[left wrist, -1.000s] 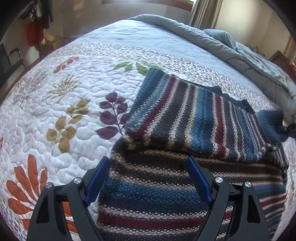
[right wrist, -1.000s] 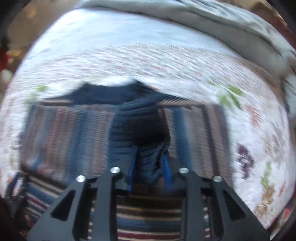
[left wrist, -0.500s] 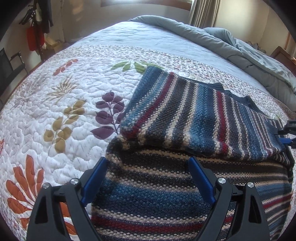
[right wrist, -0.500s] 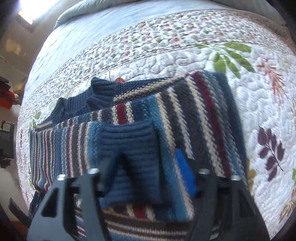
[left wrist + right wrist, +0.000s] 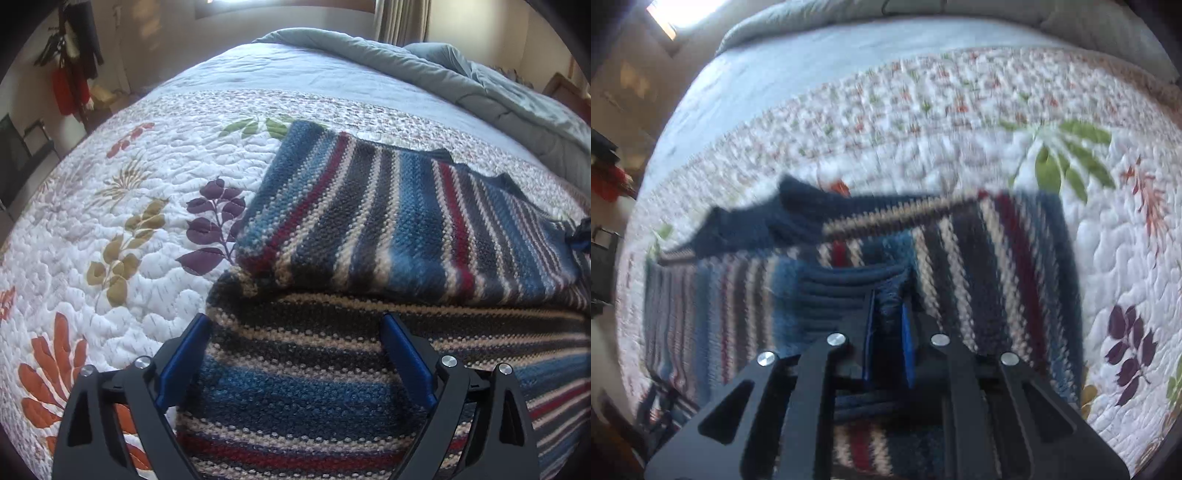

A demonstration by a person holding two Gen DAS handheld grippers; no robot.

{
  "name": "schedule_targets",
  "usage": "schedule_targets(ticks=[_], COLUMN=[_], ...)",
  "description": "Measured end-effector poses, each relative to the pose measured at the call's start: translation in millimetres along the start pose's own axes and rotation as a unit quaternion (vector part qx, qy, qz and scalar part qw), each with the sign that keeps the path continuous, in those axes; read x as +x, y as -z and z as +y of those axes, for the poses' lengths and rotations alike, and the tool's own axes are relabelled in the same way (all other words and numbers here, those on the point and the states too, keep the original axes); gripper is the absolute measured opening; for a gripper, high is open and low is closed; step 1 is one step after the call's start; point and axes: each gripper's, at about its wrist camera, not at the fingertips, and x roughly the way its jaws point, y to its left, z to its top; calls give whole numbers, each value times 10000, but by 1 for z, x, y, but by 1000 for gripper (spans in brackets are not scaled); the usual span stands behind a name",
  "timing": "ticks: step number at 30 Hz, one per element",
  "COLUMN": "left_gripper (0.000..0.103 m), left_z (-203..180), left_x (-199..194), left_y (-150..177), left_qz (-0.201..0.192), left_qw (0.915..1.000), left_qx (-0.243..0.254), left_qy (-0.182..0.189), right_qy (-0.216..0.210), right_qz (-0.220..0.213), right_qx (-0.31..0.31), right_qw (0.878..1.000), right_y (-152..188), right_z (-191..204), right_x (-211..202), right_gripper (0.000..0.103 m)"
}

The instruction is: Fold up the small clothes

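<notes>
A striped knit sweater point(image 5: 388, 229) in blue, red, cream and grey lies on the quilted bed, one sleeve folded across its body. My left gripper point(image 5: 295, 328) is open and empty, hovering over the sweater's lower part point(image 5: 314, 387). In the right wrist view the same sweater point(image 5: 997, 266) shows with its navy collar point(image 5: 783, 218) at the far edge. My right gripper point(image 5: 888, 310) is shut on the sleeve's navy ribbed cuff point(image 5: 846, 288), over the sweater's body. A tip of the right gripper point(image 5: 581, 236) shows at the right edge of the left wrist view.
The white quilt point(image 5: 110, 221) with leaf prints spreads left of the sweater. A bunched grey-blue duvet point(image 5: 461, 74) lies along the far side of the bed. Red and dark clothes point(image 5: 70, 85) hang by the wall at far left.
The right gripper opened on the cuff half a second ago and has closed on it again. The folded sleeve lies flatter across the body. The left gripper stays open and barely moves.
</notes>
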Motion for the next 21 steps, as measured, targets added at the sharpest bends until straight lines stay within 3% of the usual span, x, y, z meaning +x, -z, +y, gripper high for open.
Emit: schedule_targets(ticks=[4,10,11,14,16,18,21], left_gripper=[94,94,94,94,94,94,94], left_z=[0,3,3,4,5,6,0], left_x=[0,-11,-14,-22,-19,-9,-3], left_y=[0,-3,-4,-5,-5,-3,-1], left_qz=[0,72,62,17,77,291,303], left_qw=[10000,9996,9994,9983,9972,9953,9970], left_qx=[18,-108,-120,-159,-185,-301,-166], left_qy=[-10,257,316,555,716,876,699], right_qy=[-356,-826,-859,-731,-611,-233,-86], right_qz=[-158,223,252,244,196,189,229], right_qx=[277,280,221,-116,-111,-173,-167], right_qw=[9989,9959,9957,9970,9979,9994,9996], right_y=[15,40,43,50,53,52,56], right_z=[-11,-24,-22,-12,-15,-19,-20], right_x=[-16,-29,-30,-34,-41,-39,-34], right_gripper=[35,40,36,8,8,7,8])
